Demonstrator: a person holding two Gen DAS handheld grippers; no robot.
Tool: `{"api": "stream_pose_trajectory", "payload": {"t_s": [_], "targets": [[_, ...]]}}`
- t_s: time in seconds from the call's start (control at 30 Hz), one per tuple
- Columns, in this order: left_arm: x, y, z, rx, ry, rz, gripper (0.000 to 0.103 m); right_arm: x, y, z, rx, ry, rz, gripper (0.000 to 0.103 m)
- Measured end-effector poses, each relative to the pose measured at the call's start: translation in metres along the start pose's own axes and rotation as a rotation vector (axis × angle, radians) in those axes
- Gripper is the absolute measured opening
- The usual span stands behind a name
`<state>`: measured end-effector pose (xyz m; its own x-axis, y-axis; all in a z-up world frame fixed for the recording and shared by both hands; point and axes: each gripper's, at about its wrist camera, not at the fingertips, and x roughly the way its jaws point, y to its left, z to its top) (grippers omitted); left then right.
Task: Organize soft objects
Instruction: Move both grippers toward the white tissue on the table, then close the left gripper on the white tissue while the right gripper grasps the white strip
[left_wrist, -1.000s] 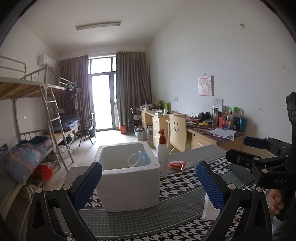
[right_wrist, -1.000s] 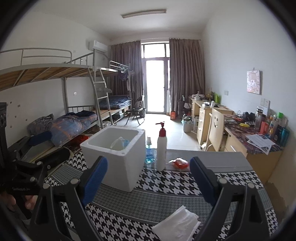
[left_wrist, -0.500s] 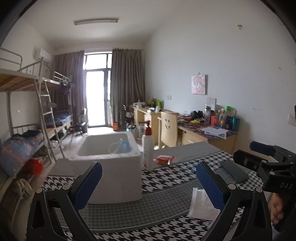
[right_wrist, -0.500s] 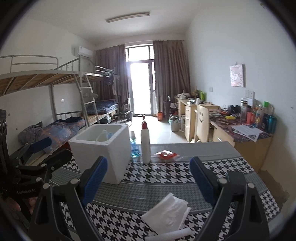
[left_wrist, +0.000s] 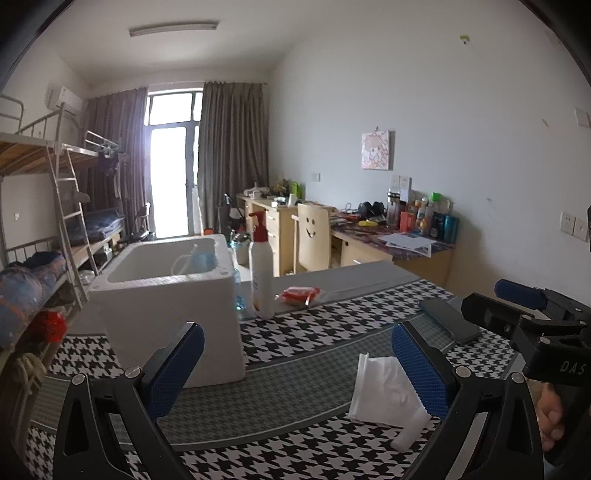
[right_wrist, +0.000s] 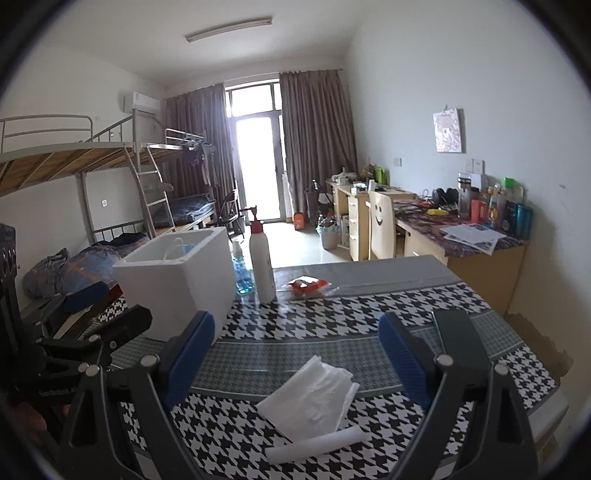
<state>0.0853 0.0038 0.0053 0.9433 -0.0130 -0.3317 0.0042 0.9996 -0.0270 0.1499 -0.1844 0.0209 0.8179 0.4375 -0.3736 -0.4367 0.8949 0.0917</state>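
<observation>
Two grippers are ours, and both hang above the table with their jaws spread wide and nothing between them. Our left gripper (left_wrist: 297, 363) shows blue textured pads (left_wrist: 419, 369), and just past its right-side pad lies the crumpled clear plastic bag (left_wrist: 384, 387) on the black-and-white houndstooth tablecloth (left_wrist: 314, 332). Our right gripper (right_wrist: 297, 354) looks down on the same bag (right_wrist: 310, 397), which lies flat on the cloth between its two fingers and below them, not touched. A rolled white edge runs along the near side of the bag. To the right of the bag a dark flat phone (left_wrist: 448, 319) rests on the cloth. Farther off to the left stands the white foam box (right_wrist: 181, 277), open at the top, with a pale item inside that we cannot make out. Just beside the box stands the white pump bottle with a red nozzle (right_wrist: 260, 264), and near it a small red packet (right_wrist: 308, 286).
</observation>
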Motion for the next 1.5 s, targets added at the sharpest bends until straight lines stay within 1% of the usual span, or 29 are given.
{"api": "stream_pose_trajectory", "payload": {"t_s": [0.4,0.93,1.1,1.27,1.37,1.5], "targets": [[0.028,-0.016,-0.020,0.018,0.095,-0.061,0.102,-0.003,-0.024,-0.023,0.045,0.046,-0.064,0.093],[0.061,-0.033,-0.038,0.047,0.200,-0.106,0.102,0.012,-0.043,-0.050,0.078,0.145,-0.090,0.093],[0.073,-0.040,-0.043,0.071,0.231,-0.122,0.102,0.014,-0.046,-0.059,0.092,0.171,-0.100,0.093],[0.088,-0.046,-0.050,0.085,0.293,-0.146,0.102,0.017,-0.050,-0.068,0.120,0.199,-0.114,0.093],[0.097,-0.048,-0.055,0.084,0.329,-0.161,0.099,0.018,-0.055,-0.072,0.137,0.211,-0.125,0.093],[0.110,-0.053,-0.062,0.083,0.391,-0.181,0.092,0.019,-0.060,-0.079,0.152,0.232,-0.129,0.093]]}}
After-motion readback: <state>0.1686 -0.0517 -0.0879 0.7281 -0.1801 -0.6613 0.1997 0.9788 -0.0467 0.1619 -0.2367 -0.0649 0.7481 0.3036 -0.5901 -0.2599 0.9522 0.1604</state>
